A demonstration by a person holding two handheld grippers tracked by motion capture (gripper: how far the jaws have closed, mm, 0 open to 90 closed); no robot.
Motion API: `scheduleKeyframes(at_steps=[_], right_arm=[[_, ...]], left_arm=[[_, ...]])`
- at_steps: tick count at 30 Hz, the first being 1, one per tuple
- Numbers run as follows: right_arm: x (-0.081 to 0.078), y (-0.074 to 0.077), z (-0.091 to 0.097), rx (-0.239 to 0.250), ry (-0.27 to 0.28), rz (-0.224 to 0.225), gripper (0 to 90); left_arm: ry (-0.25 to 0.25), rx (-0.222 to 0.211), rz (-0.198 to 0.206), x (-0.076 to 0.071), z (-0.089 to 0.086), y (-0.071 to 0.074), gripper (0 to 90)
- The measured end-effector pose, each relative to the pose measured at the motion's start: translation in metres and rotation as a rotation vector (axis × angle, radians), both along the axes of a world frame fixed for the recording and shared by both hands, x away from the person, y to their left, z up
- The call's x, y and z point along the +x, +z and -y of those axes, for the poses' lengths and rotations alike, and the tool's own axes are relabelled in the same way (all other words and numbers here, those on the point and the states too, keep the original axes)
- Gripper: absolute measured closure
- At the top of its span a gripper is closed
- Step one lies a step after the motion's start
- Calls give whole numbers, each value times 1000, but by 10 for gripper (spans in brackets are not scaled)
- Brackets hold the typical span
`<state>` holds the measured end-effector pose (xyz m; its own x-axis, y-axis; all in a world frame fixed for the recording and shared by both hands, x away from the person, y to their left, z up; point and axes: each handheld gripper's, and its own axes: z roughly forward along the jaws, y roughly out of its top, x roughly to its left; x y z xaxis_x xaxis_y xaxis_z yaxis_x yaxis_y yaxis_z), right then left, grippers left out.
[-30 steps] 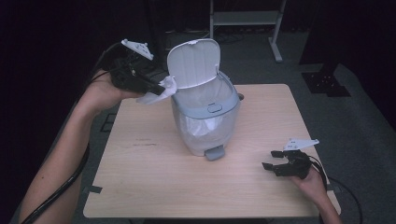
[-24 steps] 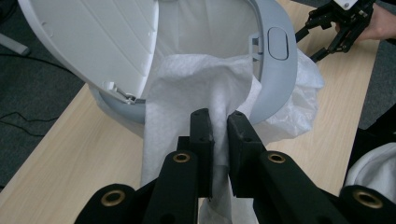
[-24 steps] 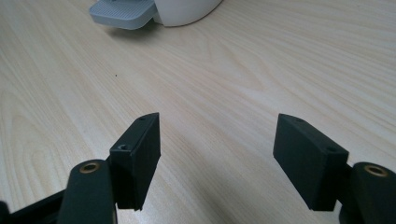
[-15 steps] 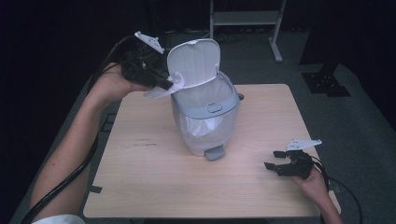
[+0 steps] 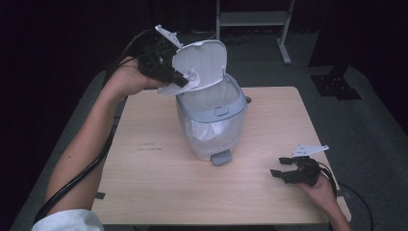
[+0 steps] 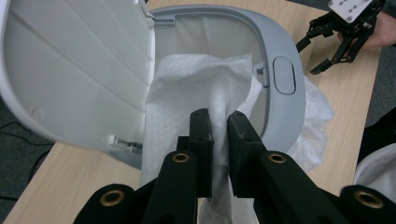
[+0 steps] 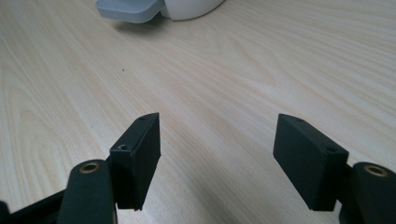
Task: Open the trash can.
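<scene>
A pale grey pedal bin point(image 5: 211, 120) stands mid-table with its white lid point(image 5: 199, 65) tipped up and a white liner bag inside. My left gripper point(image 5: 185, 81) hovers at the bin's back left rim, shut on a white paper tissue point(image 5: 168, 89). In the left gripper view the tissue point(image 6: 196, 88) hangs from the pinched jaws point(image 6: 218, 119) over the bin's mouth point(image 6: 280, 112), beside the lid point(image 6: 74, 70). My right gripper point(image 5: 280, 167) rests open on the table point(image 5: 144, 192) at the front right, with nothing between its fingers point(image 7: 217, 135). The bin's pedal point(image 7: 130, 9) lies ahead of it.
A metal rack point(image 5: 252, 19) stands on the floor behind the table, and a black stand base point(image 5: 337, 82) sits off its right side. The left gripper's cable point(image 5: 82, 178) trails along the table's left edge. Bare wood lies in front of the bin.
My left gripper has carried the tissue rightward and slightly up, from left of the bin to its rim beside the lid. The right gripper has stayed put.
</scene>
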<state>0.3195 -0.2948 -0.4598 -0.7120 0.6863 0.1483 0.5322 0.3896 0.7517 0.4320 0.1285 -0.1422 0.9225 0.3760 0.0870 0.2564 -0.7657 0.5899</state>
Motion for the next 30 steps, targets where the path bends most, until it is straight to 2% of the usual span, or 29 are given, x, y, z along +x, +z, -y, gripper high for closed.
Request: scheduleKeyframes(at_steps=[5,14,30], right_arm=[[0,-2,2,9,-4,-7,308],[0,-2,4,-4,-9,-4,308],[0,-2,2,-9,-4,1,308]], left_arm=[[-9,13,-2,6,11,-1,813],[-36,37,-10,17,29,-4,812],[-62,20,-43,32,54,-23,802]])
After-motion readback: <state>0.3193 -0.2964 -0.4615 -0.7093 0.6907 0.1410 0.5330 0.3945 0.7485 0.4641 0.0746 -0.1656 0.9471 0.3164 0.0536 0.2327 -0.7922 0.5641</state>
